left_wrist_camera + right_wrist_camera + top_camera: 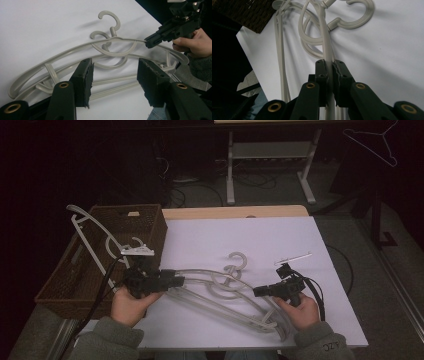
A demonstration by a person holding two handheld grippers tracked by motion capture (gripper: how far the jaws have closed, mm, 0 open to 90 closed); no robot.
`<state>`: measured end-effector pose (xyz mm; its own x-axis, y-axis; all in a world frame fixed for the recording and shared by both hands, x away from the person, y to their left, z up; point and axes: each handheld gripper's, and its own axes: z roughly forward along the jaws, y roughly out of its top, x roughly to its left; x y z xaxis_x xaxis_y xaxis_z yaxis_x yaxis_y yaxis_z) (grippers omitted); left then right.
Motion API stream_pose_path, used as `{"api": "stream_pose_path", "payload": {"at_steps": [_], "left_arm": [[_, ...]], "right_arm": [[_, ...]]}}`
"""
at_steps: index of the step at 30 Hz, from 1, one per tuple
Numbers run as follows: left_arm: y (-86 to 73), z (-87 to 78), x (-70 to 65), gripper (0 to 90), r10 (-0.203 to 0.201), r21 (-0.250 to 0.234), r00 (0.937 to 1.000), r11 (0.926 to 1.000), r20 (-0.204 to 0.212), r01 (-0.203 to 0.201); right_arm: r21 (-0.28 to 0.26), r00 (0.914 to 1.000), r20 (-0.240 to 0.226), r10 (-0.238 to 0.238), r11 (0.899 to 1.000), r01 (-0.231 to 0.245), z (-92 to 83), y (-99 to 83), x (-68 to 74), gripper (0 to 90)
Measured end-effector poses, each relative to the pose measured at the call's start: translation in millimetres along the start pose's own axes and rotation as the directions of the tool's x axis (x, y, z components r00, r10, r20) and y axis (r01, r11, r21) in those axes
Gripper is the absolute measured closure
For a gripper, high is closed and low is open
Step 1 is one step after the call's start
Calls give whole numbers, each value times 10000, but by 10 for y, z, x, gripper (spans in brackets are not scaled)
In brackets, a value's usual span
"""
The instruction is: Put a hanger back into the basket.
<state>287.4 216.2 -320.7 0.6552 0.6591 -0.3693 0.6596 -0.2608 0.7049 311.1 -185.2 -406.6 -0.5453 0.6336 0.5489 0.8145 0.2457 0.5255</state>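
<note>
Woven dark-brown wicker basket (150,222) stands at the far left, one in number, with one pale plastic hanger (87,237) leaning in it. Just right of it, the left gripper (176,281) has its fingers (86,80) standing apart, clear of everything, aimed at the two stacked beige plastic coat hangers (220,292) lying on the white tabletop (280,235). Those hangers lie between the two pairs of fingers. Farther right, the right gripper (256,292) has its fingers (340,75) clamped tight on the upper hanger's arm. Letters on the right sleeve's cuff (333,346) look like "AZC".
</note>
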Motion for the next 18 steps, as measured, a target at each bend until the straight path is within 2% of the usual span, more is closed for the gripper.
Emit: {"api": "stream_pose_path", "payload": {"at_steps": [3, 4, 5, 8, 18], "left_arm": [[-8, 28, 0, 456, 4, 105, 10000, 9999, 28, -4], [-11, 35, -3, 455, 15, 118, 10000, 9999, 31, -16], [-13, 42, -5, 455, 15, 113, 10000, 9999, 57, -15], [-18, 68, -10, 455, -44, 119, 9999, 9999, 137, 42], [-77, 247, -77, 462, -192, 311, 9985, 9994, 512, 177]], "right_arm": [[-91, 10000, -55, 7, 10000, -8, -24, -3, -6, 822], [-160, 9998, -61, 186, 9997, -187, -35, -3, 7, 821], [-223, 10000, -60, 69, 9997, -71, -45, -2, 0, 821], [-351, 9998, -128, 158, 9993, -163, -79, 2, 5, 821], [-1110, 9992, -98, 376, 9931, -384, -192, 40, 26, 821]]}}
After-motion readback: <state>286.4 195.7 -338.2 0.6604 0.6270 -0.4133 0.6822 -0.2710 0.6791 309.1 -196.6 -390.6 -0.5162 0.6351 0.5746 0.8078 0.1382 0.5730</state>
